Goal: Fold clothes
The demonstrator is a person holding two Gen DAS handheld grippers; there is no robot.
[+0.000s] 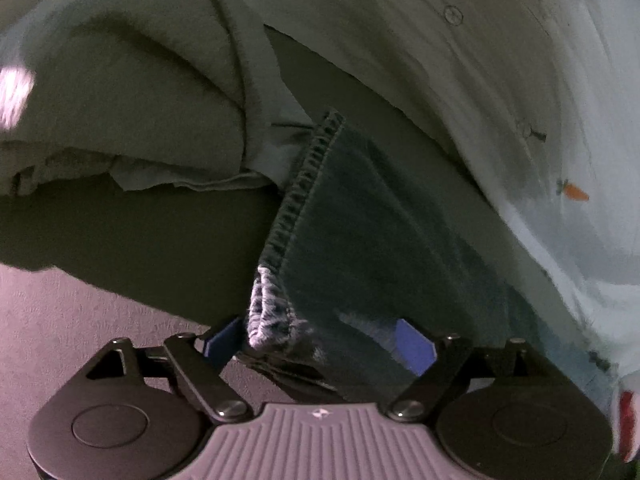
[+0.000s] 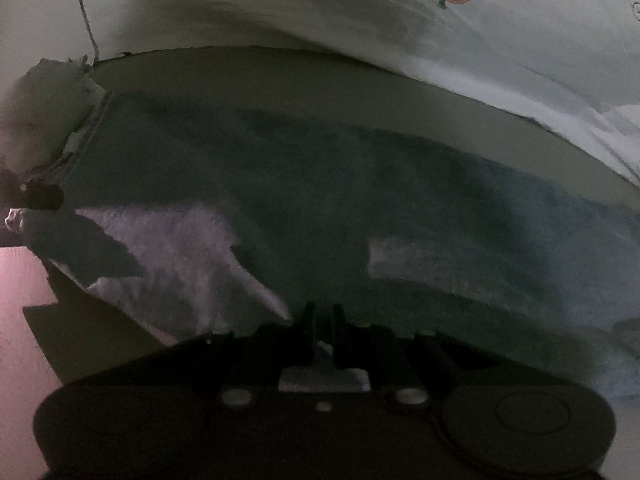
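Fleece garment (image 1: 360, 220) lies bunched between my left gripper (image 1: 320, 344) jaws, spread wide — nothing pinched. Right gripper (image 2: 322, 316) jaws pressed together at its near edge; grip uncertain — cloth may slip.

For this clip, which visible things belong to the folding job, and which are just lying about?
In the job:
- dark green towel, its hemmed edge between the fingers
- left gripper, fingers apart around the towel's edge
- right gripper, closed at the towel's near edge

Lying about:
- pale green cloth pile
- carrot-print sheet
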